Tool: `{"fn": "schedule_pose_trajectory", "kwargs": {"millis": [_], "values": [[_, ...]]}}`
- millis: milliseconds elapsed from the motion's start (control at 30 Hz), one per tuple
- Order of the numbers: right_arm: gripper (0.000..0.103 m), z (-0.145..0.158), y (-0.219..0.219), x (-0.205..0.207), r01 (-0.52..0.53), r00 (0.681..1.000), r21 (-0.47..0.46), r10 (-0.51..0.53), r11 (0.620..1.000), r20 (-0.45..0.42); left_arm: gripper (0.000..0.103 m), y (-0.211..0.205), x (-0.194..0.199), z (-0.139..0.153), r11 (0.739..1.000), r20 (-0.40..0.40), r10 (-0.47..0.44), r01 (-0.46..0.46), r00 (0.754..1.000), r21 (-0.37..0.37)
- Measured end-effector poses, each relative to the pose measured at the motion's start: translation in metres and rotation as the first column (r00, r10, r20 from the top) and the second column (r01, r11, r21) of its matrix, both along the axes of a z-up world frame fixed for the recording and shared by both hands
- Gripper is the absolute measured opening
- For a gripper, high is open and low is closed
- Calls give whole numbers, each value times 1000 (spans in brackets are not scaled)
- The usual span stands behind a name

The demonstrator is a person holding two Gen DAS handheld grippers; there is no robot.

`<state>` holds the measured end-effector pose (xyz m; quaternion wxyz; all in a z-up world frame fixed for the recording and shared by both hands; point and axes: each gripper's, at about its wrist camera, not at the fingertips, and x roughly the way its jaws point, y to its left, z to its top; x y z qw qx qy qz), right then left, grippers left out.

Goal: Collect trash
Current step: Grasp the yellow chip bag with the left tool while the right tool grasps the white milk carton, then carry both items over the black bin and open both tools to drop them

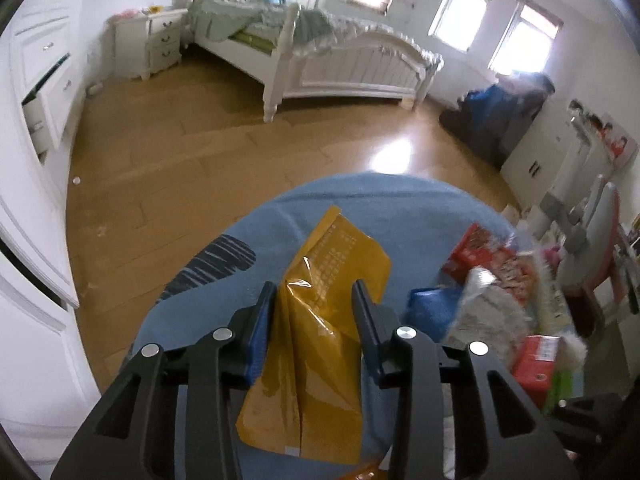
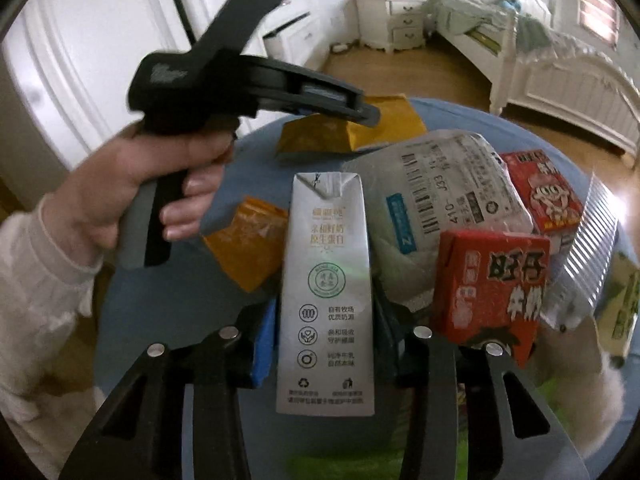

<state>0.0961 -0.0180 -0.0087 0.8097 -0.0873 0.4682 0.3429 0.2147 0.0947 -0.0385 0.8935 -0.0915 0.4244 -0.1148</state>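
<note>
A: Where is the trash?

B: Spread over a round blue cloth surface [image 1: 400,200]. The yellow wrapper [image 1: 320,320] lies flat on it, right between the fingers of the left gripper [image 1: 316,292]. The fingers stand apart on either side of the wrapper's middle, just beside its creased edges, and I see no pinch.

A: And the right side?

B: The right gripper [image 2: 324,312] has a silver-grey milk carton [image 2: 326,280] between its fingers, lying lengthwise along them with its folded top pointing away. Both fingers sit against the carton's sides, so they look closed on it.

A: What lies around the carton?

B: To its right, a red drink carton [image 2: 492,284], touching a crumpled grey parcel bag [image 2: 440,184] with a barcode label. Behind that bag is a second red carton [image 2: 540,192]. A small orange packet [image 2: 248,244] lies just left of the silver carton. The yellow wrapper appears beyond them, under the tip of the left gripper, which a hand [image 2: 132,192] holds by its handle.

A: And farther out?

B: A wooden floor [image 1: 168,160], a white bed [image 1: 340,64] with ruffled bedding, a white nightstand [image 1: 156,44] beside it, and bright windows [image 1: 496,24] on the far wall.
</note>
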Motion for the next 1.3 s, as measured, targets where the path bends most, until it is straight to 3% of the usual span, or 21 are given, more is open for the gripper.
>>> {"fn": "schedule_pose_trajectory", "kwargs": {"millis": [167,267,367,433,600,700,800,900,1033,1300], "values": [[41,55,-51,-31,54,995,186,-68,981,73,38,-11,-41,50,999,114,14,-10,993,-41],[41,88,-109,-50,163,966,284,-212,945,149,38,-45,-62,84,997,172,-42,52,984,-55],[41,101,-178,-66,351,880,292,-420,890,223,38,-107,-76,107,983,209,-134,156,969,-95],[41,97,-228,-71,494,792,263,-554,829,258,38,-151,-77,112,967,212,-193,222,958,-125],[42,67,-334,-78,719,627,159,-730,676,271,38,-289,-71,97,897,188,-362,396,913,-196],[42,38,-380,-76,782,581,100,-777,616,243,38,-355,-67,76,860,140,-430,452,892,-237],[42,11,-423,-74,808,564,62,-798,587,212,38,-411,-58,53,843,75,-477,480,876,-242],[42,-15,-437,-57,812,565,50,-805,581,183,38,-450,-42,25,851,-26,-487,467,873,-239],[42,-45,-447,-49,816,560,68,-813,574,159,38,-476,-21,-6,869,-113,-477,449,872,-209],[42,-80,-471,-30,829,549,72,-831,555,86,38,-503,-4,-29,886,-198,-463,446,864,-125]]}}
